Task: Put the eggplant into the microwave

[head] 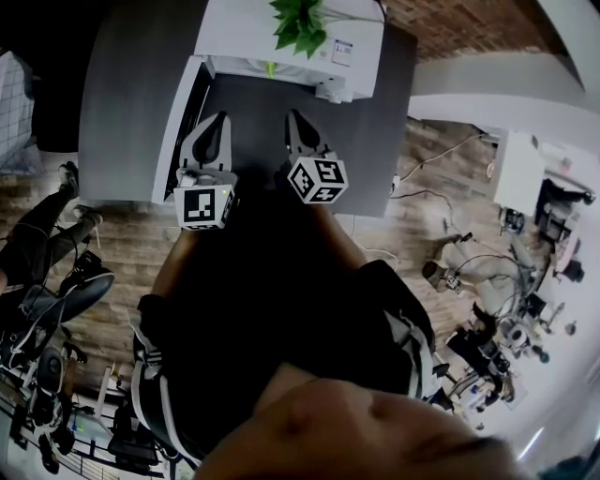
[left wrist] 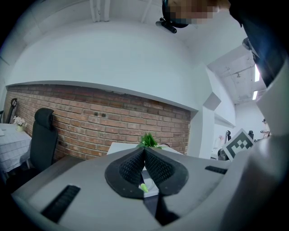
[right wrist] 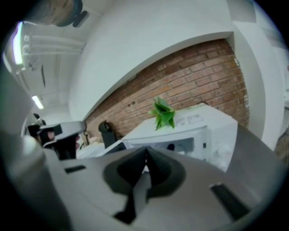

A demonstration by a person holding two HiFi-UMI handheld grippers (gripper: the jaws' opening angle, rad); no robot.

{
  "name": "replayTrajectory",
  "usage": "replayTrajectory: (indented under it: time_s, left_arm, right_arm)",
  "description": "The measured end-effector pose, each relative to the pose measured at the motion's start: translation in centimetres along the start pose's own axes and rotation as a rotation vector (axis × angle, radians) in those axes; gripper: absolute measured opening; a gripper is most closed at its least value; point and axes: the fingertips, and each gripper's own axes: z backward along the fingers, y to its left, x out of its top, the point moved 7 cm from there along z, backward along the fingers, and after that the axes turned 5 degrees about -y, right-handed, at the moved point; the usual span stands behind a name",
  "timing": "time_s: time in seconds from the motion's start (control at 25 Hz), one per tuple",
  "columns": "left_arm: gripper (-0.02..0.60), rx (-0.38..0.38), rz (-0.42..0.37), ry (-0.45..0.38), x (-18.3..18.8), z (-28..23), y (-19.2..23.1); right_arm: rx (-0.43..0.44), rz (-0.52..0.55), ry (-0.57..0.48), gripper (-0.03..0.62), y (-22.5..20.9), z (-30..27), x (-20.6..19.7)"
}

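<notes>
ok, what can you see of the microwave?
The microwave is a white, plastic-looking box standing at the far end of the grey table, before the brick wall. Its door looks swung open on the left. A green plant sits on top, beside a small label.

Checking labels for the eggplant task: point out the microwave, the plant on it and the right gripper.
microwave (head: pixel 244 33): head view, on its white top panel.
plant (right wrist: pixel 163 113): right gripper view, on its green leaves.
right gripper (head: pixel 294 117): head view, at the tips of its closed jaws.
</notes>
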Motion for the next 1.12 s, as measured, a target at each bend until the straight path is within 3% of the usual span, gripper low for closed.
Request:
replayTrajectory:
  time_s: [1.12]
  left_arm:
    - [0.035,0.000,0.000,0.006,0.03,1.08,-0.43]
  right_arm:
    - [0.035,0.032,0.002,0.032,0.90,1.19,-0.30]
